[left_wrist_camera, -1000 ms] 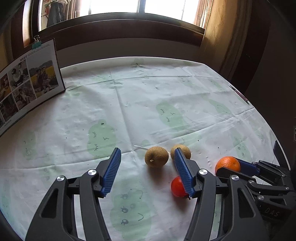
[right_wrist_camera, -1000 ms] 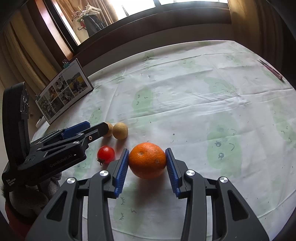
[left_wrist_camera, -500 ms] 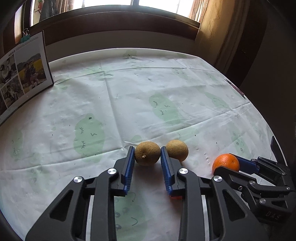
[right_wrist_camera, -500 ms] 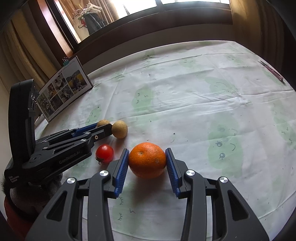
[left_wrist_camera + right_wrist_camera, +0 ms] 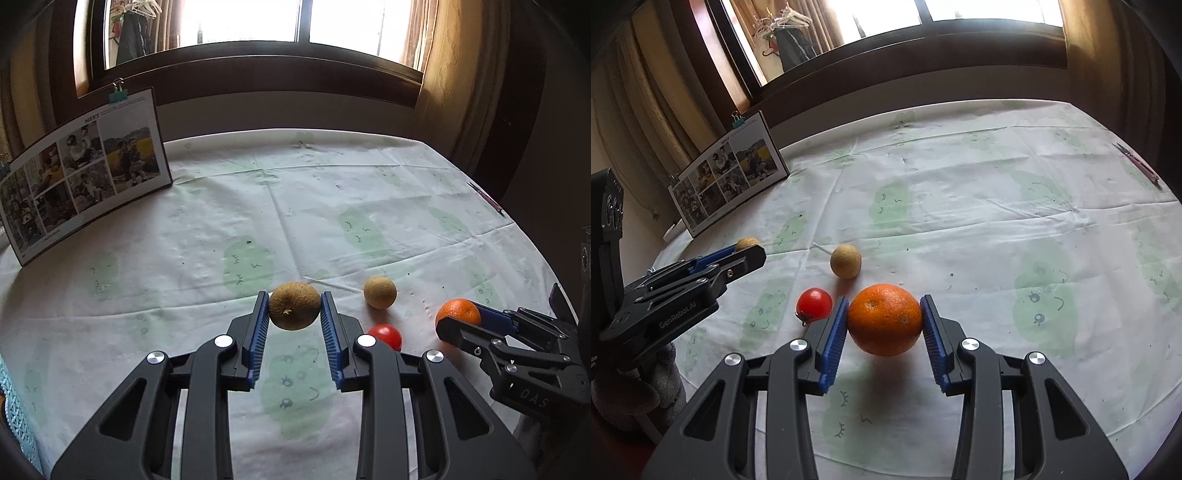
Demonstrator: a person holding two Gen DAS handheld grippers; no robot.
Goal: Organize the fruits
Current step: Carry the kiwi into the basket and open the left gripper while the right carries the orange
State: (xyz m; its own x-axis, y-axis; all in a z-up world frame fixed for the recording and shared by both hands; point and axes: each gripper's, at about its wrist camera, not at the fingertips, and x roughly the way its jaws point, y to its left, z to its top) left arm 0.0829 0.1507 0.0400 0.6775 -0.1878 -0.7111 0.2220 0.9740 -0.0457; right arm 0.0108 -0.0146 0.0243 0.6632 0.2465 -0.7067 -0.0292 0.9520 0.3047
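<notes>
Left gripper (image 5: pixel 294 309) jaws closed on brown fruit (image 5: pixel 294 310), its underside hidden, right gripper (image 5: pixel 884 320) jaws clamped on orange (image 5: pixel 884 319), both near the counter's (image 5: pixel 997 229) front edge, tomato (image 5: pixel 814 303) and second brown fruit (image 5: pixel 845 261) lay between them on the cloth.

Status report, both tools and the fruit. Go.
Left tool shut on brown oval fruit, off the cloth. Right tool shut on round orange. Red tomato and small tan round fruit loose on white tablecloth. Nothing blocking.
</notes>
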